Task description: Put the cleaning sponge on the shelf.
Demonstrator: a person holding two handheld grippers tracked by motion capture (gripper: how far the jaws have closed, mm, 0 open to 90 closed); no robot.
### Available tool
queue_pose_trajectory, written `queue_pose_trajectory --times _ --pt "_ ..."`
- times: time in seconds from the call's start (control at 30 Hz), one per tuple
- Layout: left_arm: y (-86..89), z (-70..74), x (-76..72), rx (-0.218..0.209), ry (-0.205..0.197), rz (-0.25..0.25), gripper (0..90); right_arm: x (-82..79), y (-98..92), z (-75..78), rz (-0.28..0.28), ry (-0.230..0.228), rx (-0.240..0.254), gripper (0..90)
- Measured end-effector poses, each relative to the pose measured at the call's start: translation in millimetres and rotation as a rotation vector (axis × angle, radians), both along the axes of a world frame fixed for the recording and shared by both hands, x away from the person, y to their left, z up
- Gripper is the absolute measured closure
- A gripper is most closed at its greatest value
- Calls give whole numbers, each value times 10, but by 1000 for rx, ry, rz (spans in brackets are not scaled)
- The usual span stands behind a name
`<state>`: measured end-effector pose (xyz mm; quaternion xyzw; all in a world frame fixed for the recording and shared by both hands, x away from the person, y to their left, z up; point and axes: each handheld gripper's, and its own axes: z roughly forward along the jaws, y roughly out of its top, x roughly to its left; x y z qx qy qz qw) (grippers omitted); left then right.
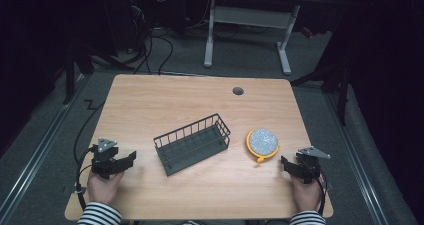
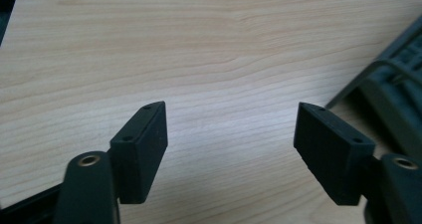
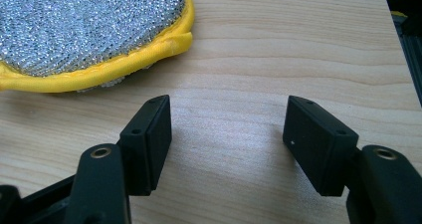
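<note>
Scourer, round, silver mesh with yellow rim, lies flat on the counter just right of the wire basket, apart from it. Basket sits mid-counter, skewed, nothing visible inside it.

Right gripper is low at the counter's right front, pointing toward the scourer. In the right gripper view the scourer lies just ahead and to the left of the fingers, not between them. Fingers stand wide apart, holding nothing; bare wood between them.

Left gripper sits at the left front, aimed toward the basket. Its fingers are also wide apart and hold nothing; the basket's corner shows at the right edge of the left gripper view.

Step, as judged: approach, nothing grasped yet. Likely aim is scourer into basket, right gripper nearest.

Next move calls for: right gripper forward and a little left, so the fingers straddle the yellow rim, then close. Scourer is flat and soft; a rim pinch may need the fingers angled down to the wood. Risk: pushing it along rather than catching it.

Surface: pale wood-grain laminate, cable hole near the far edge. Room: dark; grey floor, loose cables, white legs of another desk beyond.
</note>
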<state>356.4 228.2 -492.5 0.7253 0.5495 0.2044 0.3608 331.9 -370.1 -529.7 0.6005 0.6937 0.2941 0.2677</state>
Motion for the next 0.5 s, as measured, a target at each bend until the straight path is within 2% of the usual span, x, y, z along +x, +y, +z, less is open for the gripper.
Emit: queue_pose_trajectory --times 0.17,0.3,0.5 --pt "-72 202 -37 -35 -18 -45 270 0 0 0 0 0 0 360" --pt "-135 352 -59 -43 -33 -74 261 -1 1 0 -2 1 1 360" --pt "-241 534 -77 -77 -50 -123 252 1 -1 0 1 -1 -1 360"
